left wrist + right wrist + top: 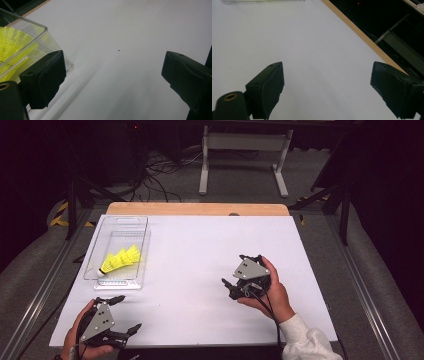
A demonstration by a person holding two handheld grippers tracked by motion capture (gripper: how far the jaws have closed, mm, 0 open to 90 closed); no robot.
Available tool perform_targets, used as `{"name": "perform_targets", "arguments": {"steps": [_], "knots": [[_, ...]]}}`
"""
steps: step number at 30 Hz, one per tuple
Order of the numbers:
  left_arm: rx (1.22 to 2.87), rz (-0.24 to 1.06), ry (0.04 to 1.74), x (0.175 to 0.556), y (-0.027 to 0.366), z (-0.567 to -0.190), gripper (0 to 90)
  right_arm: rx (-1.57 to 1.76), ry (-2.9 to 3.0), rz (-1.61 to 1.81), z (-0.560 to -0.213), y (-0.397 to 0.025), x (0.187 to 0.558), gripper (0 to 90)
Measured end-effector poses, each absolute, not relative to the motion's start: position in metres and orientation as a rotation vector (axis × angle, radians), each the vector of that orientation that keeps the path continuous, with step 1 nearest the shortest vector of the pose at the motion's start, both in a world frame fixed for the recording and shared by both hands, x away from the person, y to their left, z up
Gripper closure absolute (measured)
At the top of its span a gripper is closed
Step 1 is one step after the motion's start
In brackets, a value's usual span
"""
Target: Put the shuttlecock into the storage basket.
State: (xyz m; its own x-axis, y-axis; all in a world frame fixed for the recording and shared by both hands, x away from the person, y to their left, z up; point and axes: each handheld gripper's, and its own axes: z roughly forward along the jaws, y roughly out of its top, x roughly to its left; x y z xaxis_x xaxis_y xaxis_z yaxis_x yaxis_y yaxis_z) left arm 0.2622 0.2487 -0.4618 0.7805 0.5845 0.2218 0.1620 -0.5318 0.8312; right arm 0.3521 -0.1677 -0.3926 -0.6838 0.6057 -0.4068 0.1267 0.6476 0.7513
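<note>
Both tools, left [124,312] and right [241,275], rest empty with jaws apart (seemingly idle); the shuttlecock [120,259] lies in the far-left box [102,237].

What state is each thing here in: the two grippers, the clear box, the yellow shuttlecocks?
Left gripper: open, holding nothing, near the table's front edge.
Right gripper: open, holding nothing, above the white table.
Clear box: open-topped, standing on the table.
Yellow shuttlecocks: lying on their sides inside the box.

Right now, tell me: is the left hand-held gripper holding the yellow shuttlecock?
No. The left hand-held gripper is open over bare table, while the yellow shuttlecock lies inside the clear box.
</note>
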Motion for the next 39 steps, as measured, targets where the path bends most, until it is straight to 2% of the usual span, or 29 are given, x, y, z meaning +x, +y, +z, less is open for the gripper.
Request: {"name": "perform_targets", "arguments": {"steps": [17, 39], "knots": [[2.095, 0.613, 0.559, 0.262, 0.249, -0.462, 6.6, 0.536, 2.217, 0.931, -0.411, -0.18, 0.335, 12.4], [2.098, 0.613, 0.556, 0.264, 0.248, -0.462, 6.6, 0.582, 2.132, 1.034, -0.425, -0.221, 0.315, 8.9]]}}
